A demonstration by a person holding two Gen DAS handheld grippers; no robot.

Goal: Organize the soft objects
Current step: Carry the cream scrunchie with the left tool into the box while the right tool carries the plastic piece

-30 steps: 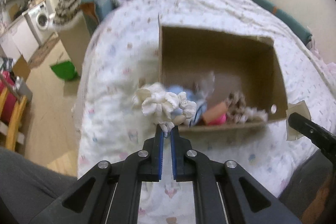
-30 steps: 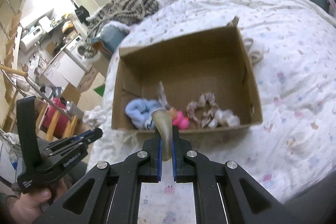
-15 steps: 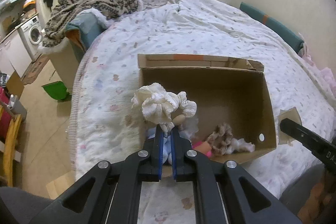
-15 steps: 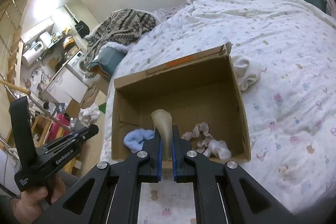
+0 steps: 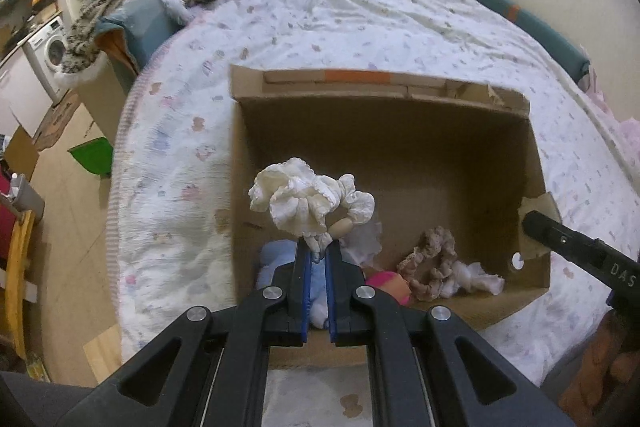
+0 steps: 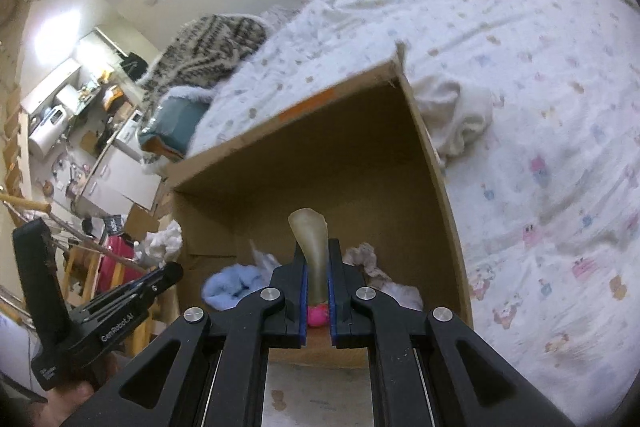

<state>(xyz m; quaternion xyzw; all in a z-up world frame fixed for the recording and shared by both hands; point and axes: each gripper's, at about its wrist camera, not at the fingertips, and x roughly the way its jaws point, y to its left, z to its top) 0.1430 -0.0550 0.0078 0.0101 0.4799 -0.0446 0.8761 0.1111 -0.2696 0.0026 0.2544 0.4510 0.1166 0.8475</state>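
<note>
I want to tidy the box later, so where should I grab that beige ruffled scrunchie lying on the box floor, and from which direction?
Take the beige ruffled fabric scrunchie across one side of its loop, coming straight down from above. It lies flat on the floor of the brown cardboard box, close to the near wall, with a white crumpled cloth against it, so a side approach looks blocked.
</note>
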